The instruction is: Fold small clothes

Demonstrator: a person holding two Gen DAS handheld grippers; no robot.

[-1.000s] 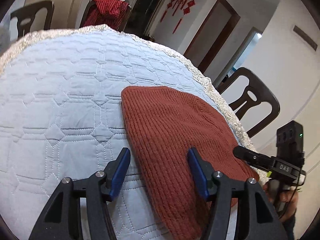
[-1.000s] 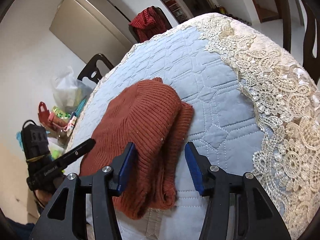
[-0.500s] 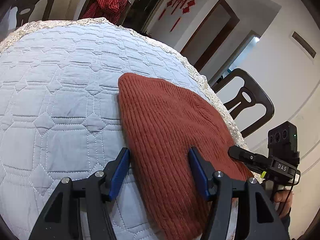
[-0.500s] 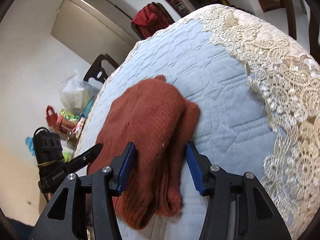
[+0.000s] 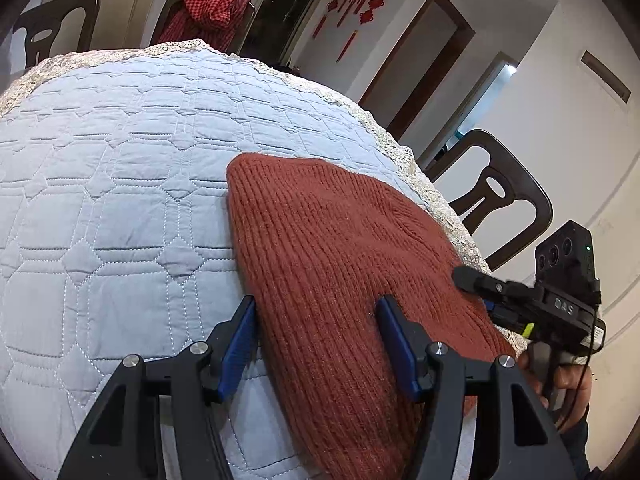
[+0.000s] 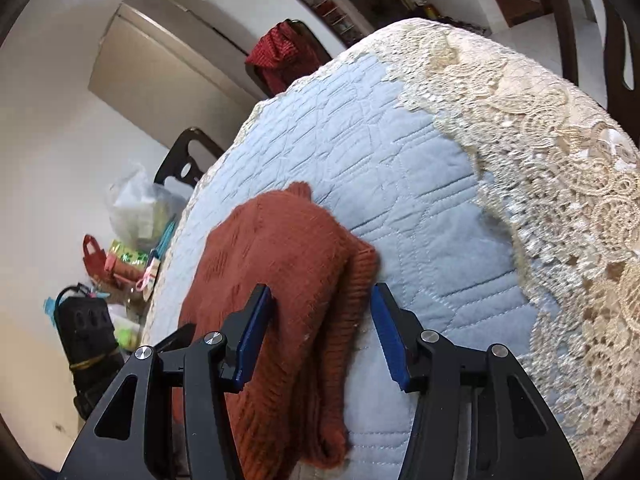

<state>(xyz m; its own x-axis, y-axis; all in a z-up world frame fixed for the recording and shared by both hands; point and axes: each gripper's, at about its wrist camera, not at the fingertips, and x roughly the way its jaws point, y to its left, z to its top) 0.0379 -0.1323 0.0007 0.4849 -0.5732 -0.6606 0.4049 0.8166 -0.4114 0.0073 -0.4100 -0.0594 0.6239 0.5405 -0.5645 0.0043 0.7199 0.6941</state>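
A rust-red ribbed knit garment (image 5: 336, 256) lies flat on the quilted blue tablecloth (image 5: 112, 184), near its right edge. My left gripper (image 5: 316, 340) is open, its jaws straddling the garment's near left edge. In the right wrist view the same garment (image 6: 280, 264) lies folded with a ribbed cuff on its right side. My right gripper (image 6: 320, 332) is open over the garment's near end. The right gripper also shows in the left wrist view (image 5: 472, 278), at the garment's right side.
The table has a cream lace border (image 6: 560, 168). Dark chairs stand around it (image 5: 496, 200), one draped with red checked cloth (image 5: 208, 12). Bags and clutter (image 6: 132, 240) sit on the floor to the left in the right wrist view.
Both grippers stay open. The right wrist view has tilted and drawn slightly back along the garment; the left gripper has shifted little.
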